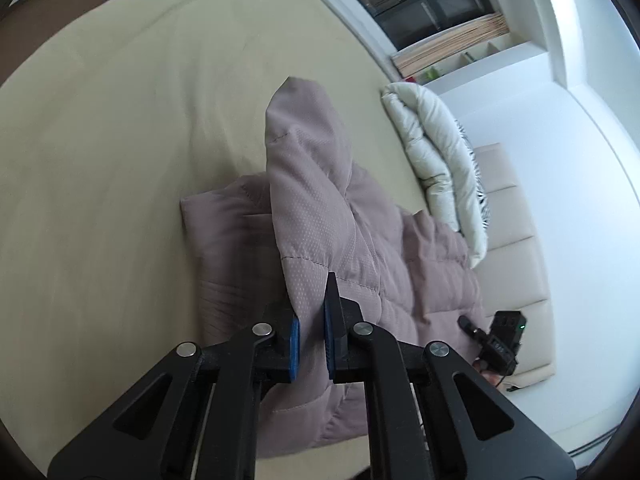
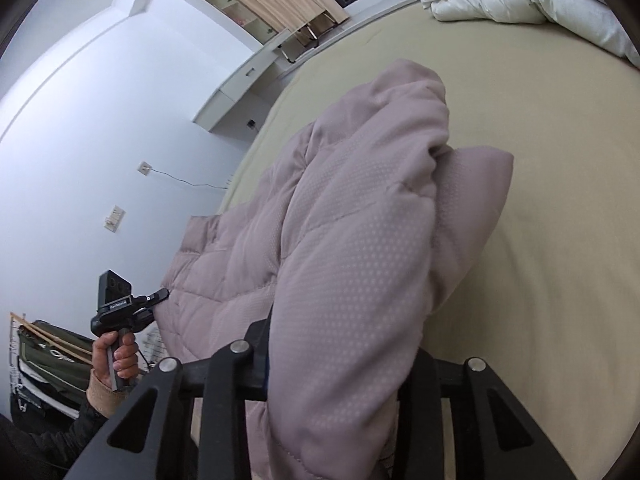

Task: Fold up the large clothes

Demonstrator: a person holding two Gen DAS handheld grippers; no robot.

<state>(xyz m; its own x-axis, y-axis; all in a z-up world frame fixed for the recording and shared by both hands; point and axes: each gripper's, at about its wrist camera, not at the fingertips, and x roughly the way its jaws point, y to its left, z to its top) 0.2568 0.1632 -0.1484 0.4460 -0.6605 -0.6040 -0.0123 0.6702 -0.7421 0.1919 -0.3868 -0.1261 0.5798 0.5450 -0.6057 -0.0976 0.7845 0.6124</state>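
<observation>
Black jaws of the left gripper (image 1: 311, 338) pinched a thin edge of the mauve padded jacket (image 1: 320, 216); the right gripper (image 2: 340, 364) clamped a thick puffy bunch of the same jacket. Both ends were lifted, the middle sagging onto the beige bed sheet (image 1: 120, 120), crumpled, no neat fold visible. Judged early: grasp done, actual folding and flattening still left. White duvet (image 1: 436, 152) lay well apart near the headboard (image 1: 516, 232); the person's hand (image 2: 116, 356) held the other handle.

Right claw (image 2: 340, 364) clamps mauve quilted coat (image 2: 352, 248), lifted over beige bed (image 2: 540, 160).
</observation>
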